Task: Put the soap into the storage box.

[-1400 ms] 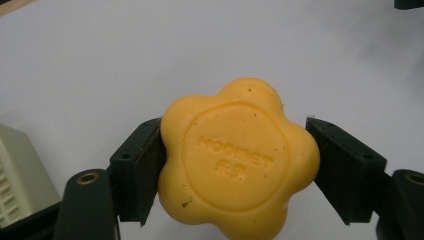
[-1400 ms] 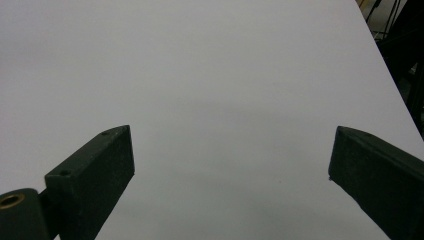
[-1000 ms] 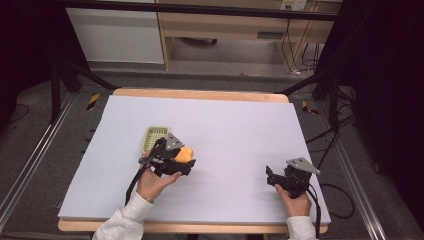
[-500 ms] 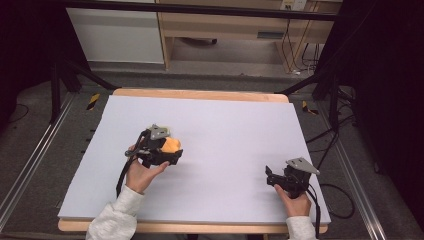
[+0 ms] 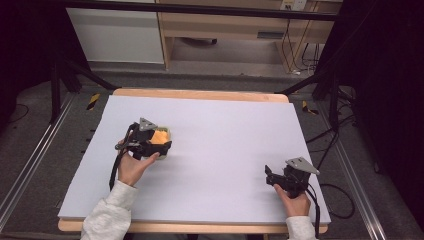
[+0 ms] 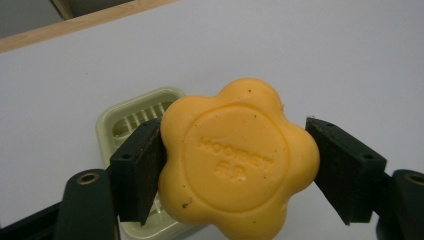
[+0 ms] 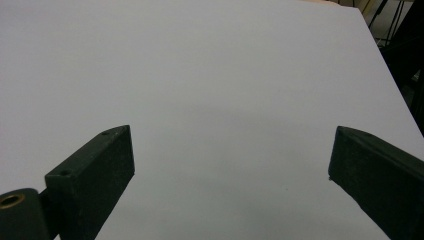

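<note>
Orange flower-shaped soap (image 6: 239, 162): clamped between both jaws of the left gripper (image 6: 235, 170), embossed face up, held over a pale green slatted soap dish (image 6: 131, 117) toward the left edge of the white-covered table (image 5: 225, 125). Right gripper (image 7: 230, 185): jaws spread wide, nothing between them, over bare tabletop near the front right corner, well apart from the soap.
</note>
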The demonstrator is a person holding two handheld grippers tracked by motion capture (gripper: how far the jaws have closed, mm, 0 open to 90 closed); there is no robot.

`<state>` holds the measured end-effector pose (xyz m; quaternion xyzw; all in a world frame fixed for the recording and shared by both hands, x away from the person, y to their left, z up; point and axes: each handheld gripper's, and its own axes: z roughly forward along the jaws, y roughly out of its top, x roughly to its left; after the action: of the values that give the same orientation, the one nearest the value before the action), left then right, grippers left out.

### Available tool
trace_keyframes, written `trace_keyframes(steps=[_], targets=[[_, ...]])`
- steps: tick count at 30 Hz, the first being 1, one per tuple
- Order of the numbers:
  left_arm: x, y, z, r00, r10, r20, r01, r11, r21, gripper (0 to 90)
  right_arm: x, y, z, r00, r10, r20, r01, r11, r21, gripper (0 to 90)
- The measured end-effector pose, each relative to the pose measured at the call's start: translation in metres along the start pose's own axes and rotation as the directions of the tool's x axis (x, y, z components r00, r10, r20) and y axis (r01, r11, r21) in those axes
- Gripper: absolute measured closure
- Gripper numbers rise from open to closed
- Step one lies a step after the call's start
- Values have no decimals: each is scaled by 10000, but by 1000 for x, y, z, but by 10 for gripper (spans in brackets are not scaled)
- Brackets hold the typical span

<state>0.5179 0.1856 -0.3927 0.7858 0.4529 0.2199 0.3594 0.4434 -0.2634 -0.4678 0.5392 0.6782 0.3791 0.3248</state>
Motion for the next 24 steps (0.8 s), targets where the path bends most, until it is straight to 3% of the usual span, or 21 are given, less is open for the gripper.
trace_keyframes(steps=[18,24], targets=[[25,-1,13,9981,-384,-482,392,9991,143,266,2,1,1,10000,57,-12,-57,9999,-99,49],[30,-3,19,9982,-303,-513,319,9990,301,266,3,1,2,10000,-1,0,1,10000,-67,49]])
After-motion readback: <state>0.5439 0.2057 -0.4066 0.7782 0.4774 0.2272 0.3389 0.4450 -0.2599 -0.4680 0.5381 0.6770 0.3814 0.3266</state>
